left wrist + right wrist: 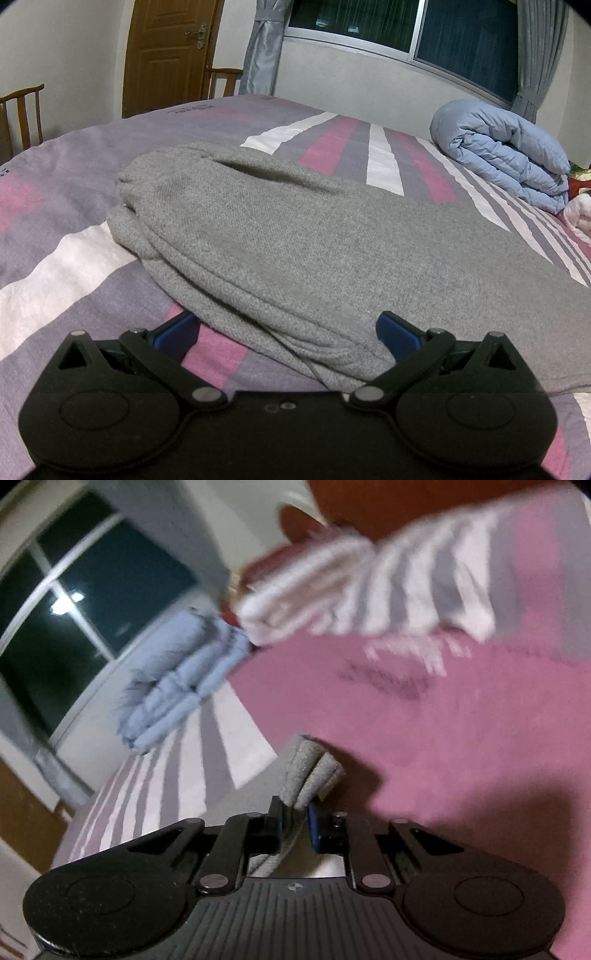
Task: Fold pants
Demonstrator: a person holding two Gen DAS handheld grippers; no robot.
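Clamping a bunched end of the grey pants (312, 771), the right gripper (295, 821) has its blue-padded jaws drawn close together on the fabric, which stands up between them as two ribbed folds and also passes back through the gap toward the gripper body. The right gripper is rolled to one side, so the bed and window (55, 602) appear tilted in its view, and that view is blurred. Beyond the pinched fabric lies the pink and striped bedspread (424, 720).

The left gripper (286, 330) holds its jaws wide apart, nothing pressed between them. It points downward at a shallow angle toward the pants (295, 236). One blue pad sits over the bedspread (55, 258) just beside the near folded edge of the pants; the other sits over the grey fabric itself. Whether either pad touches the cloth cannot be told.

The pants lie on the bedspread as a long grey bundle of stacked layers, the gathered end at the far left of the left gripper. A folded blue quilt (506, 155) rests on the bed well beyond the pants, to their right, below the window (424, 26). Behind the pants at the far left stand a wooden door (166, 51) and a wooden chair (22, 110).
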